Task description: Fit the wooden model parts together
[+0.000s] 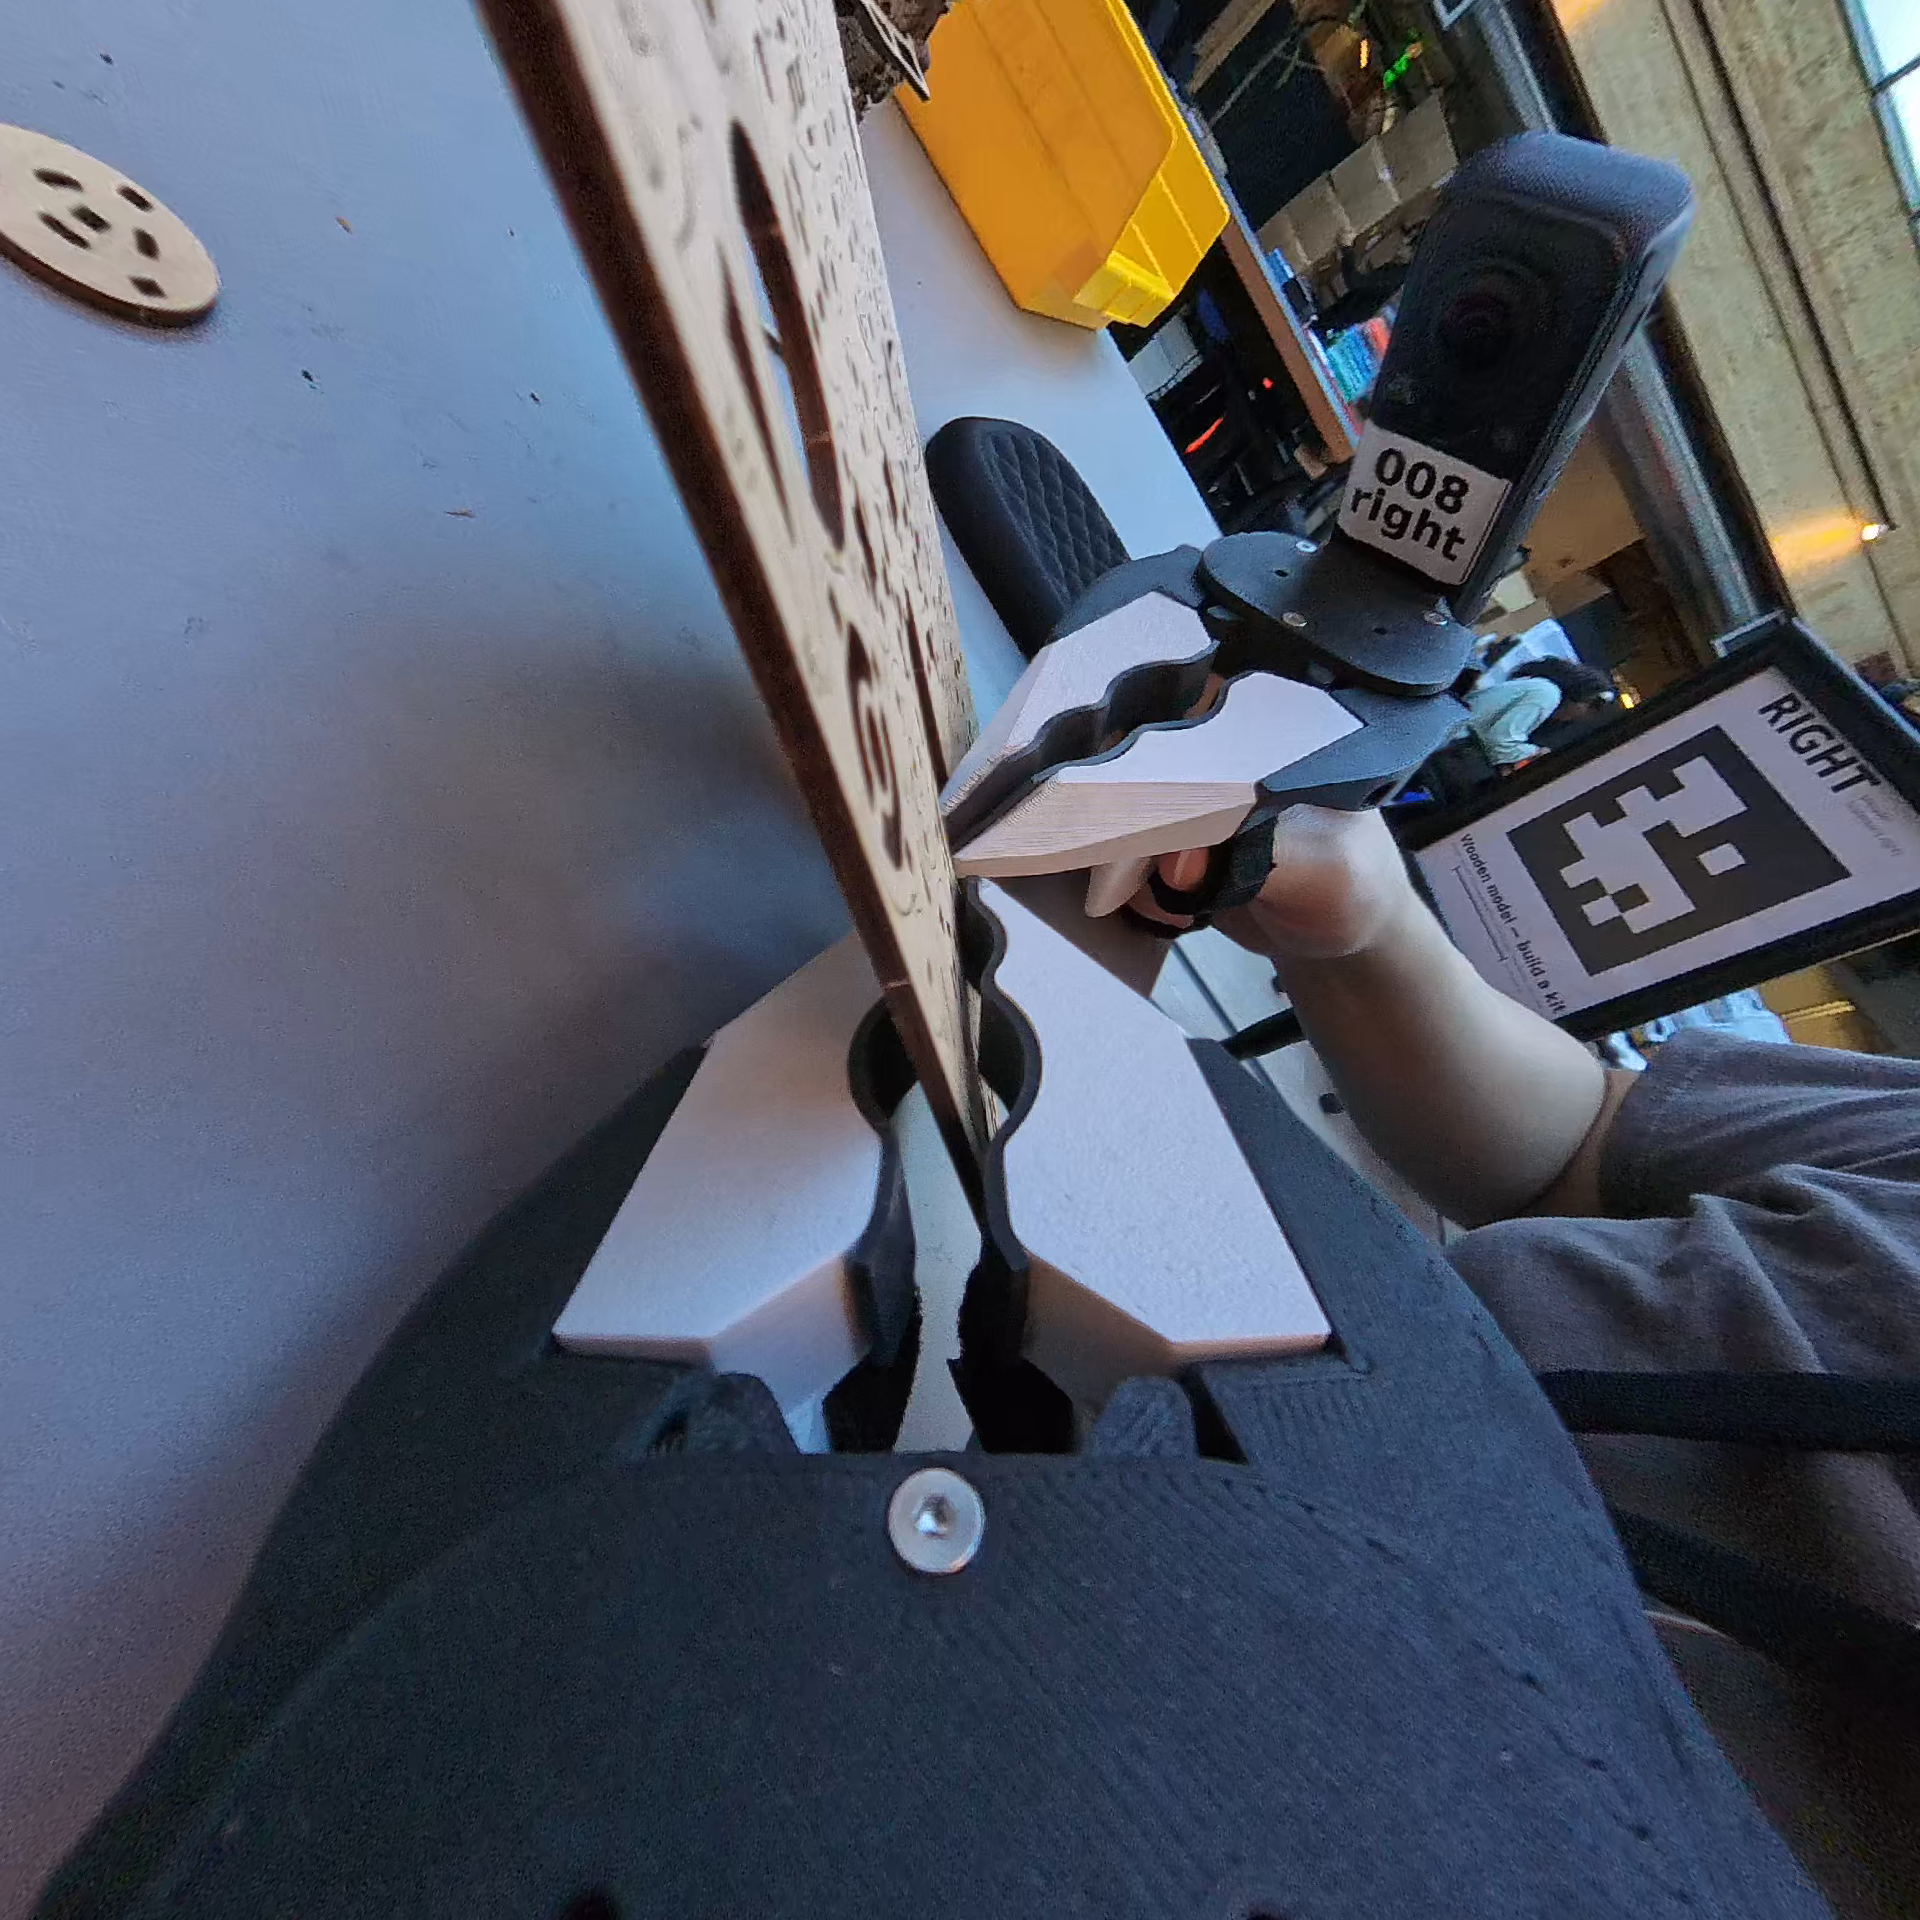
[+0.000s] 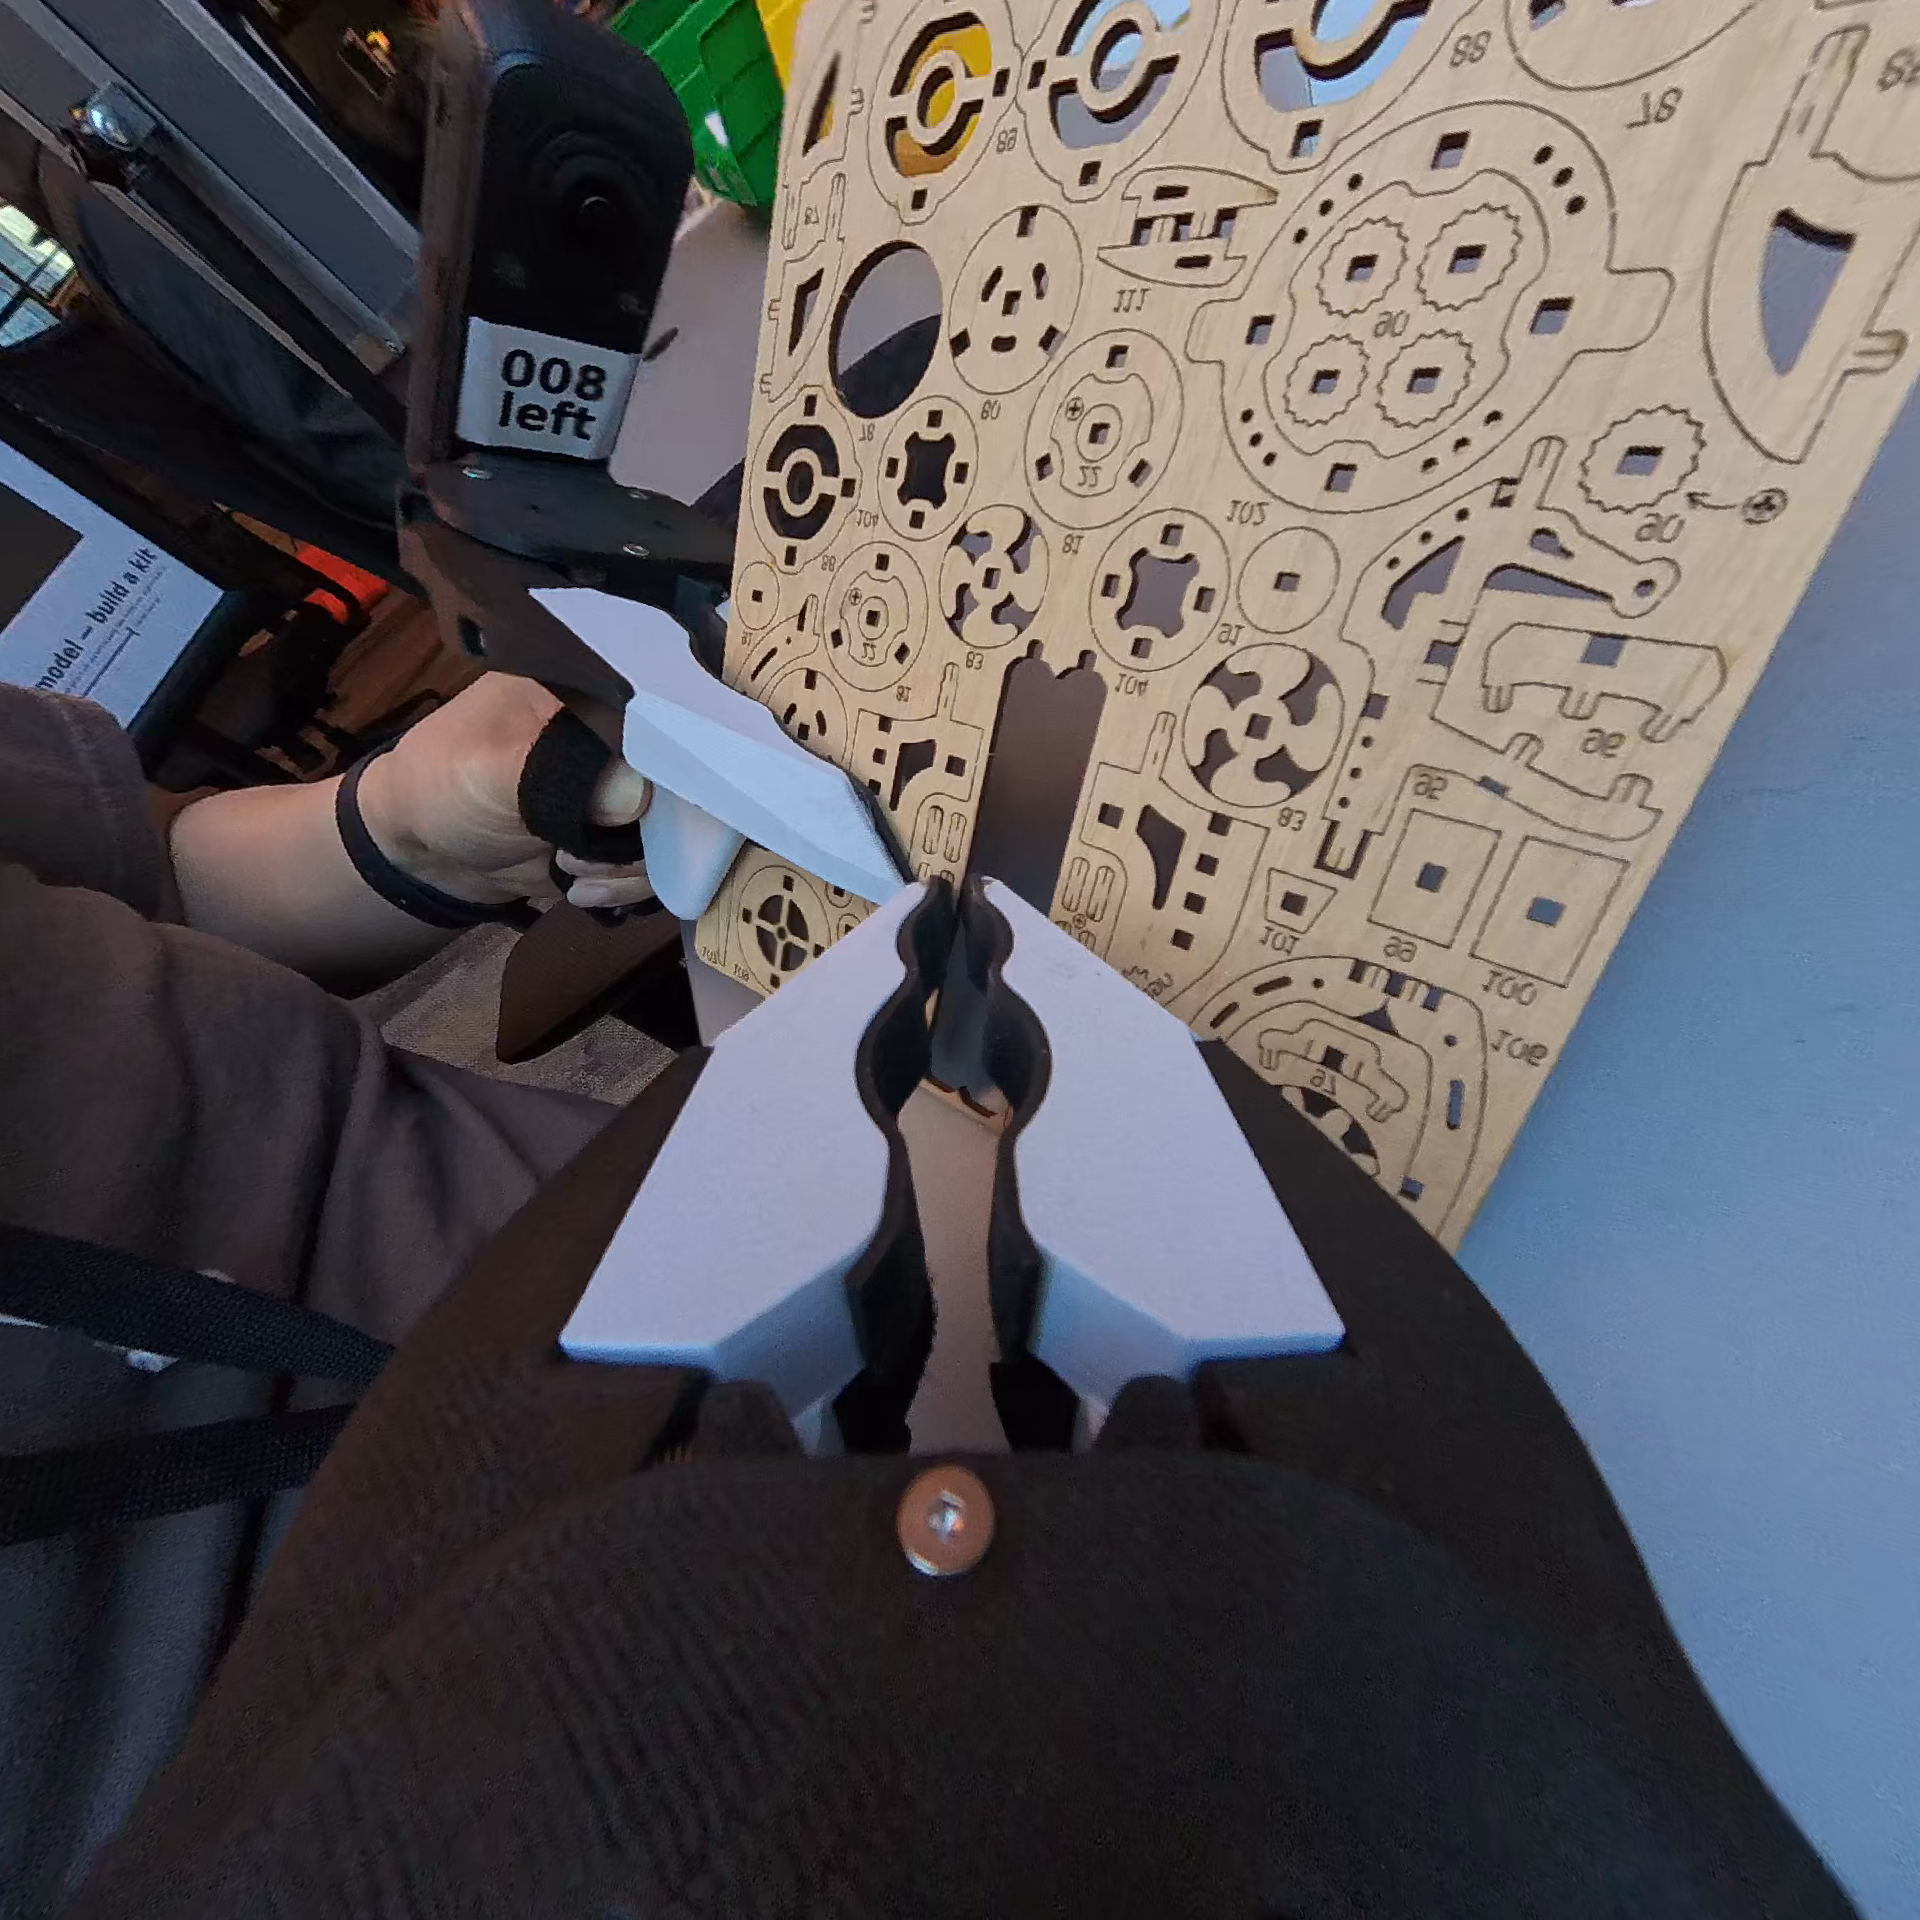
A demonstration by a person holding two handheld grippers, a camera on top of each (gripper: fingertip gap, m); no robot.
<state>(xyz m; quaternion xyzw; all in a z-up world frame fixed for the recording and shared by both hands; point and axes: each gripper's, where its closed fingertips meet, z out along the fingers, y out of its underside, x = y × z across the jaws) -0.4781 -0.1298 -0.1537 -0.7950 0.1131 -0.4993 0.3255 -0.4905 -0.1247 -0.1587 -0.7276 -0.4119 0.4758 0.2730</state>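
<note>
A laser-cut wooden parts sheet (image 2: 1351, 520) stands upright over the grey table (image 1: 312, 727), with several holes where parts are gone. My left gripper (image 1: 951, 966) is shut on the sheet's lower edge; the sheet (image 1: 790, 416) shows edge-on there. It also shows in the right wrist view (image 2: 883, 862) at the sheet's bottom left corner. My right gripper (image 2: 951, 899) is shut on a thin wooden part (image 2: 971, 1096) seen edge-on, its tips just below a long empty slot (image 2: 1039, 769) in the sheet. In the left wrist view the right gripper (image 1: 961, 831) touches the sheet's face.
A loose round wooden disc (image 1: 99, 229) lies on the table at the far left. A yellow bin (image 1: 1070, 156) stands at the table's far edge, with a green bin (image 2: 717, 94) near it. A black chair back (image 1: 1018, 520) and a framed sign (image 1: 1662, 831) are behind the right gripper. Less than 4 cm separates the two grippers' tips.
</note>
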